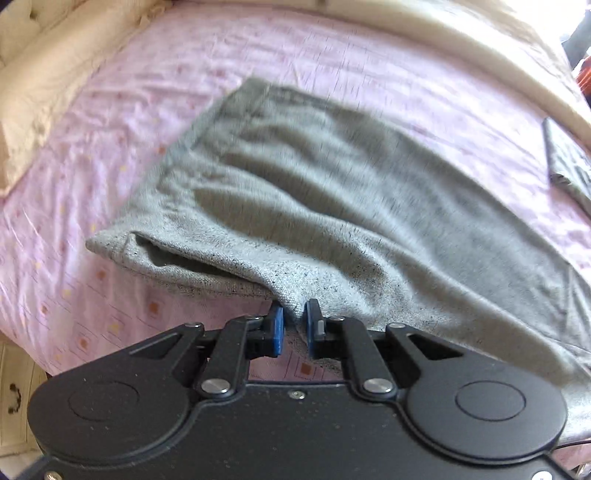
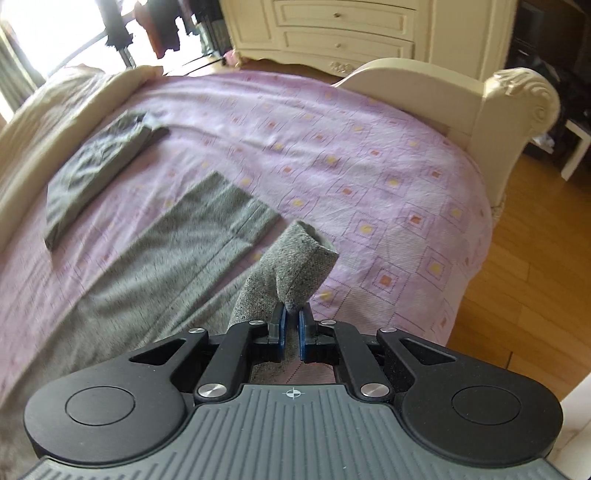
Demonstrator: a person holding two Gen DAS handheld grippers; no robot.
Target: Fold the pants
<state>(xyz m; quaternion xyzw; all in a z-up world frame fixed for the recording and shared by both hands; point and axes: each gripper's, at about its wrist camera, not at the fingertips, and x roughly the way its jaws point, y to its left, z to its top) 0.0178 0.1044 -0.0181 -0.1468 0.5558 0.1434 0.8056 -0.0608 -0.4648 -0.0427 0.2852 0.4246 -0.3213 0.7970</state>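
Grey speckled pants lie spread on the pink bed sheet. My left gripper is shut on the near edge of the pants at the waist end, and the cloth bunches up between its blue pads. In the right wrist view my right gripper is shut on the cuff end of one pant leg, lifted off the bed and curling into a tube. The other leg lies flat on the sheet to the left.
A folded dark grey garment lies further back on the bed, also at the right edge of the left wrist view. A cream duvet borders the sheet. The cream footboard, dresser and wooden floor are to the right.
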